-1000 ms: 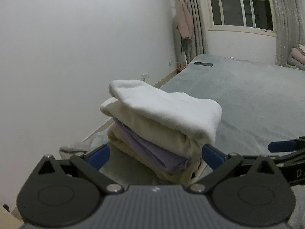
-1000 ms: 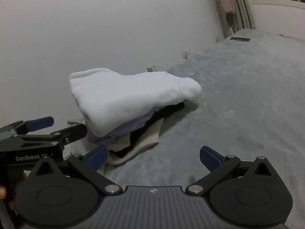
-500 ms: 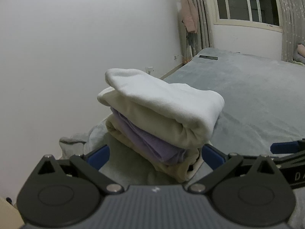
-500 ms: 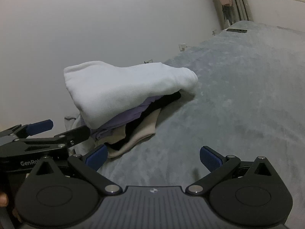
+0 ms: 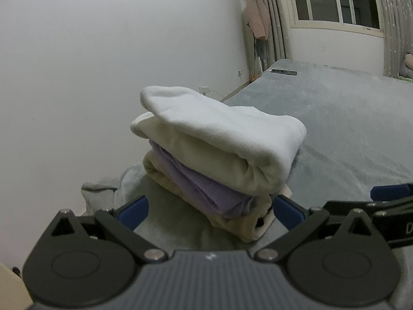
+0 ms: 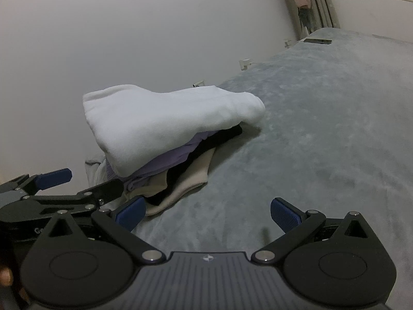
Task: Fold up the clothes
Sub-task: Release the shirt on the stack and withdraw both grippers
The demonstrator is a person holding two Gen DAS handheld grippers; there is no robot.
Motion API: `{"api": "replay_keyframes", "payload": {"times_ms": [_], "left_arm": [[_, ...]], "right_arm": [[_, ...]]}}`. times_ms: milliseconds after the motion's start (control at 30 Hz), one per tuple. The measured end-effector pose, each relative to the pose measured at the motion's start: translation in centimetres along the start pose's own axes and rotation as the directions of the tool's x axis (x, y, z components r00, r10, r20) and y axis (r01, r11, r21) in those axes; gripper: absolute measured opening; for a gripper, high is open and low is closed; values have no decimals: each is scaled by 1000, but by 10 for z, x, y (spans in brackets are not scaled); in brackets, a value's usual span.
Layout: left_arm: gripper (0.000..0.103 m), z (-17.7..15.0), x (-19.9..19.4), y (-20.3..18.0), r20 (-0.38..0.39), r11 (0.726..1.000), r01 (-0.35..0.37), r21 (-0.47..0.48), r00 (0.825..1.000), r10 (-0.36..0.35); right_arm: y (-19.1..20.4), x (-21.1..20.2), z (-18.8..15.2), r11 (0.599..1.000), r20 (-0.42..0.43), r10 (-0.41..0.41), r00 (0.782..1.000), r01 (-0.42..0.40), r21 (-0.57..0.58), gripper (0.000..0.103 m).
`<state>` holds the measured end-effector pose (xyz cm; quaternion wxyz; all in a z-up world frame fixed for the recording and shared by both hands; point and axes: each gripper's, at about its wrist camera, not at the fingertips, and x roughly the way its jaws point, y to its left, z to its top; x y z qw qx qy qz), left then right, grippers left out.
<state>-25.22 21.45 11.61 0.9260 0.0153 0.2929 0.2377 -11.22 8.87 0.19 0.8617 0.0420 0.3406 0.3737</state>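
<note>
A stack of folded clothes [image 5: 214, 160] sits on the grey bed [image 5: 348, 129] near the wall: a white garment on top, cream and lilac ones under it, beige at the bottom. It also shows in the right wrist view [image 6: 165, 126], where a black layer shows too. My left gripper [image 5: 210, 208] is open and empty, just in front of the stack's near end. My right gripper [image 6: 207, 213] is open and empty over the bedspread [image 6: 322, 142], right of the stack. The left gripper shows in the right wrist view [image 6: 77, 183], open.
A white wall [image 5: 103, 64] runs close behind the stack, with sockets [image 6: 246, 63] low on it. A dark flat device [image 5: 284, 71] lies at the bed's far end. Curtains and a window [image 5: 335, 0] stand beyond. A crumpled grey cloth [image 5: 103, 191] lies left of the stack.
Both grippers have drawn back slightly and tilted; the stack sits a little further off in both views. The jaws stay open. The stack has not moved.
</note>
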Motion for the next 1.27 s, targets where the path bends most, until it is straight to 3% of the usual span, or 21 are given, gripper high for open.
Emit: {"api": "replay_keyframes", "payload": {"times_ms": [533,1267], "left_arm": [[103,-2,5,1,-14,1000,-5,-4,1000,5],[103,-4,5,-2,-4,1000,-9,11,1000,9]], "right_arm": [[9,0,-2,996,17,-61,998,62,-66,103],[8,-5,-2,994,33,-70,997,73,-85,103]]}}
